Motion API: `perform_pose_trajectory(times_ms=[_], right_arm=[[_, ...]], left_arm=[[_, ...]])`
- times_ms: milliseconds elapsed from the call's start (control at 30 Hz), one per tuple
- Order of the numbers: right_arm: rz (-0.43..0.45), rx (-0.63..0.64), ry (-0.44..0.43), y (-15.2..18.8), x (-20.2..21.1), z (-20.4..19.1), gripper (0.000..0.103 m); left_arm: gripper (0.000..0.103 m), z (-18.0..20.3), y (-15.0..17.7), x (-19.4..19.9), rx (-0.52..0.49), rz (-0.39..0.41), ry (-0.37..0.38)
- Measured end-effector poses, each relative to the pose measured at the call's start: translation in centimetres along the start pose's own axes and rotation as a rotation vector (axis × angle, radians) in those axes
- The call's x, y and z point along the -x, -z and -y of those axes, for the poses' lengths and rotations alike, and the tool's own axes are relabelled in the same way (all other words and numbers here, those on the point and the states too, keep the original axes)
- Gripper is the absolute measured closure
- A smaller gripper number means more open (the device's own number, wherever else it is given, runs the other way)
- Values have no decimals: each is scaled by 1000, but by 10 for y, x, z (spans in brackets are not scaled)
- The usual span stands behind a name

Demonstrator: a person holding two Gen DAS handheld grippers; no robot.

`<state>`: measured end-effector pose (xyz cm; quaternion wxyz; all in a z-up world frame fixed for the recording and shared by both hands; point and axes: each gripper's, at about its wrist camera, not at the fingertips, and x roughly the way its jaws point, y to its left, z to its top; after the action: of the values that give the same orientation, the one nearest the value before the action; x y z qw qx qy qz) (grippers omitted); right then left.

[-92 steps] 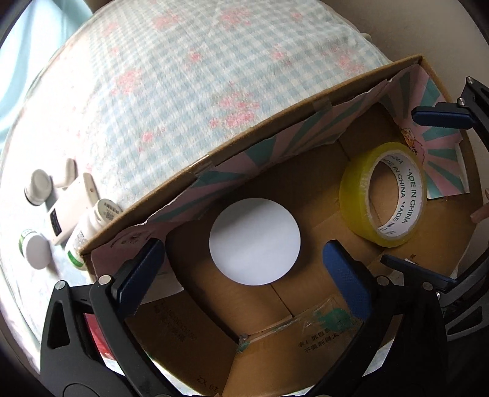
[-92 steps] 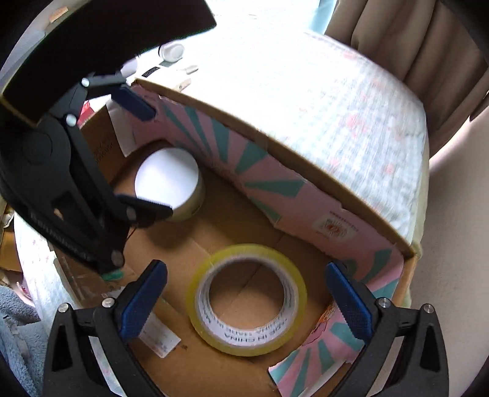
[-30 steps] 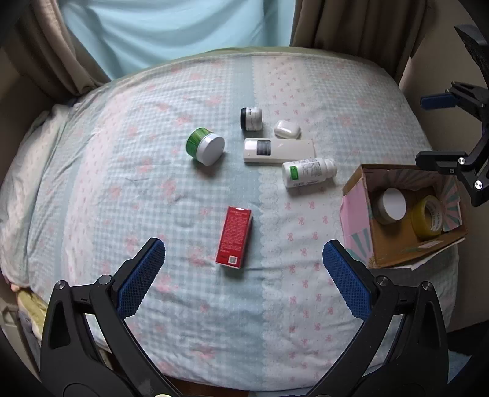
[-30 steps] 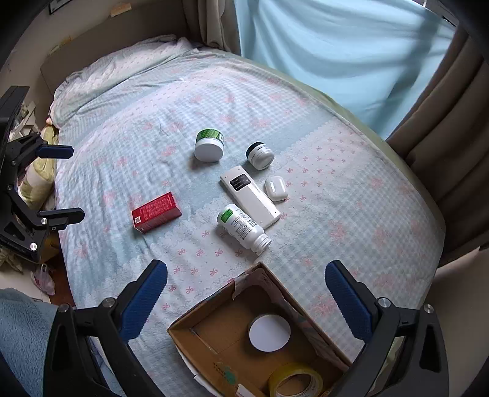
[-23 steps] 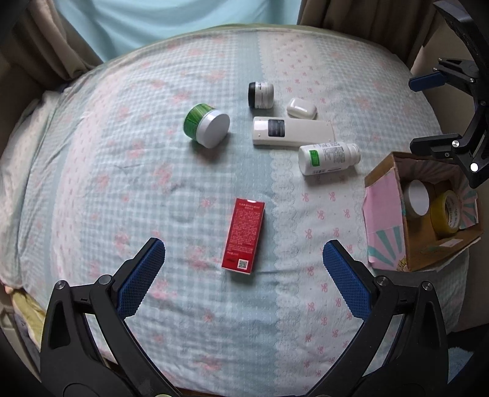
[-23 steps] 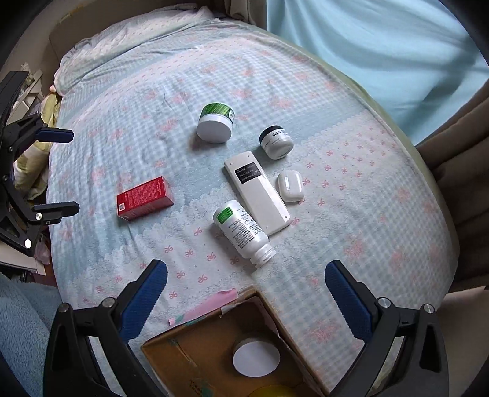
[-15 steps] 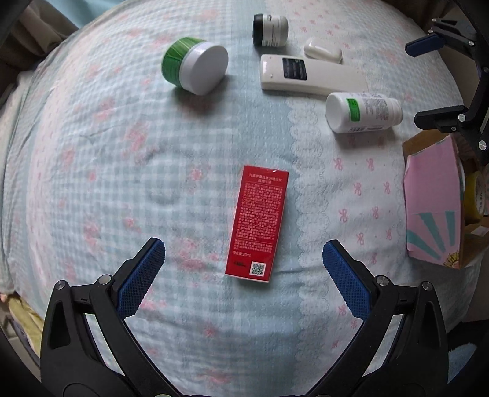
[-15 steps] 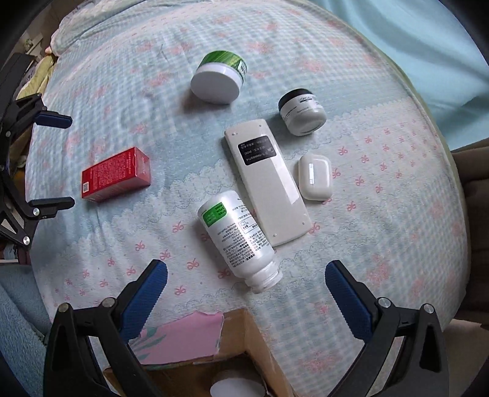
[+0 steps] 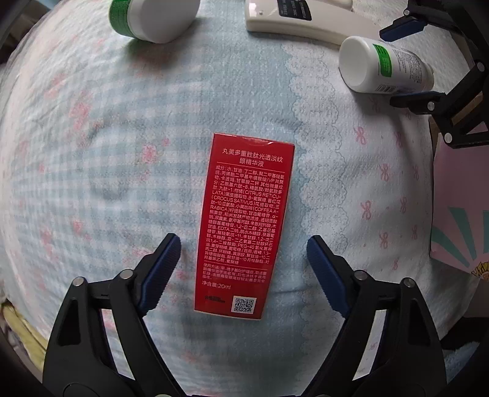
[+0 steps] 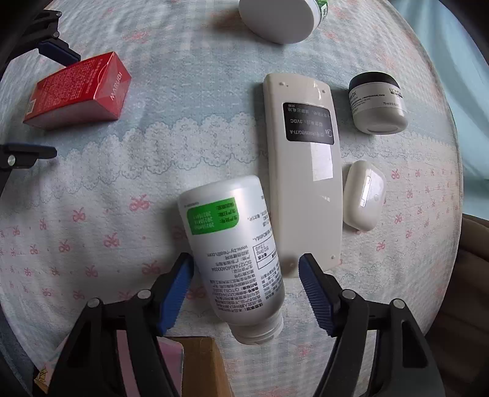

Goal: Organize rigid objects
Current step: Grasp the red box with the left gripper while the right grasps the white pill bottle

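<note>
Only right view: earbud case (image 10: pixel 363 195); left tongs (image 9: pixel 241 256), right tongs (image 10: pixel 246 271) closing, ungripped.

Seven things and a carton on the bedspread

Two grippers, left (image 9: pixel 241 262) and right (image 10: pixel 246 281); one red box (image 9: pixel 244 220), one white bottle (image 10: pixel 235 256), one remote (image 10: pixel 305 171), one earbud case (image 10: pixel 363 195), two jars, green-banded (image 10: pixel 281 18) and dark-lidded (image 10: pixel 377 103), one cardboard box (image 10: pixel 201 363)

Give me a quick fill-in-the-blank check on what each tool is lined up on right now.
1. The left tool straddles the flat ____ cardboard carton.
2. The right tool straddles the white plastic bottle bearing a ____ label patch.
3. Beside that bottle lies the long cream ____ control.
4. Both tools' pads sit ____ of the items.

Missing: red; green; remote; clear
</note>
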<state>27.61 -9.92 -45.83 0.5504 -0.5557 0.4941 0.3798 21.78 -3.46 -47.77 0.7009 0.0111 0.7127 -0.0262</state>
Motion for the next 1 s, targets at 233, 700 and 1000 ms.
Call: perform_pose_trajectory(times_ms=[233, 700, 1000], right_arm=[[-5, 48, 26, 2, -3, -7, 44], [-26, 83, 29, -9, -6, -32, 55], [8, -134, -70, -20, 12, -6, 56]], left_arm=[[44, 3, -2, -7, 10, -10, 1], [63, -19, -26, -3, 61, -21, 91], [64, -42, -12, 11, 119, 6, 120]])
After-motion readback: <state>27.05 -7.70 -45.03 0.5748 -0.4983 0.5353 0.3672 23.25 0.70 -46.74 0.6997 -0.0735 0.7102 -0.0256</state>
